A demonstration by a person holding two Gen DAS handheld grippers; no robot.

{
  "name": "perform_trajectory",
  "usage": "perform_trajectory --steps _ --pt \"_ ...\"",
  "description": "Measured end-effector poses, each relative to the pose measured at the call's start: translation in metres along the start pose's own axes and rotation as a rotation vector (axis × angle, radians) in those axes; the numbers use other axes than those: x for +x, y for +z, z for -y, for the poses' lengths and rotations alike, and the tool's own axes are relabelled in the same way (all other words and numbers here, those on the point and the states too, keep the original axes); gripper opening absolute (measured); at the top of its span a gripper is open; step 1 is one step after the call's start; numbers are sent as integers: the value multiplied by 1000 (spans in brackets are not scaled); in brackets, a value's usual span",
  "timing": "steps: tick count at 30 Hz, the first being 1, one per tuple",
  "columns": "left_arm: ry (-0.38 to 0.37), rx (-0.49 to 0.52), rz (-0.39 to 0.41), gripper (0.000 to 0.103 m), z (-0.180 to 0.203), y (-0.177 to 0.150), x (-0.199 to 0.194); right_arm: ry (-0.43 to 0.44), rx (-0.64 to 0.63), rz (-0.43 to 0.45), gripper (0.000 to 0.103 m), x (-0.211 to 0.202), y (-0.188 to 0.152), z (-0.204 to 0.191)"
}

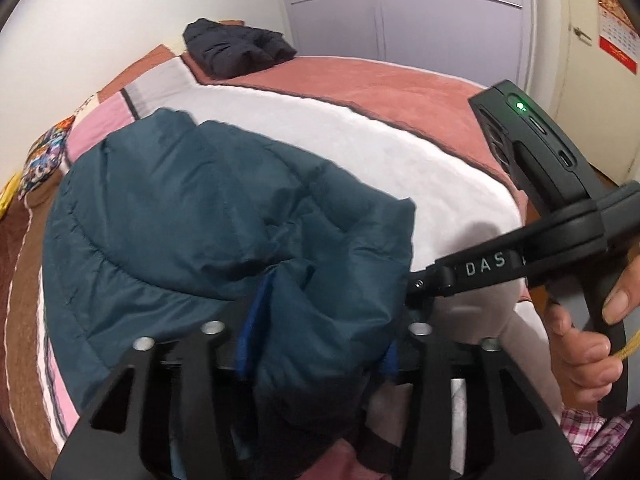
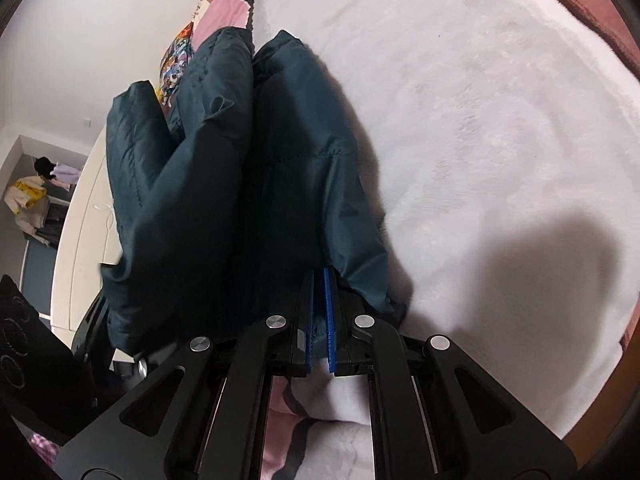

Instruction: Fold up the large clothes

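Note:
A teal puffer jacket (image 1: 192,216) lies bunched in a thick fold on the bed. My left gripper (image 1: 316,340) stands open at its near edge. A puffy fold of the jacket fills the gap between its blue pads (image 1: 248,320), and I see no pinch in it. My right gripper (image 2: 320,304) is shut on the jacket (image 2: 280,168), a thin edge of fabric caught between its blue pads (image 2: 329,312). In the left wrist view the right gripper (image 1: 416,286) reaches in from the right to the jacket's corner, held by a hand (image 1: 580,344).
The bed carries a white fleece blanket (image 1: 360,140) over a pink cover (image 1: 380,76). A dark folded garment (image 1: 236,50) sits at the far end. A colourful pillow (image 1: 44,156) lies at the left. Wardrobe doors (image 1: 440,20) stand behind the bed.

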State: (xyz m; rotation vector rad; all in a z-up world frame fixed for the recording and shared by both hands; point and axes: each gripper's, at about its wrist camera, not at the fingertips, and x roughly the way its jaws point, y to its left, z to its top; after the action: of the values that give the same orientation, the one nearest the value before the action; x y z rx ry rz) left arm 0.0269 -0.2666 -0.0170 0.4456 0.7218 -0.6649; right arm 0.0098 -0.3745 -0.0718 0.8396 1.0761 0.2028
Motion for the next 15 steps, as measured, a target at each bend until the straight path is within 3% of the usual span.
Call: perform_trajectory --steps 3,8,12,15 --pt "-56 -29 15 70 -1 5 -14 -9 -5 6 7 -9 1 -2" --pt "-162 -66 54 71 0 13 -44 -37 -12 47 7 -27 0 -5" --pt "-218 -75 119 71 -3 15 -76 -104 -35 139 7 -63 6 -11" --pt "-193 -85 191 70 -17 16 -104 -114 -59 211 7 -91 11 -25"
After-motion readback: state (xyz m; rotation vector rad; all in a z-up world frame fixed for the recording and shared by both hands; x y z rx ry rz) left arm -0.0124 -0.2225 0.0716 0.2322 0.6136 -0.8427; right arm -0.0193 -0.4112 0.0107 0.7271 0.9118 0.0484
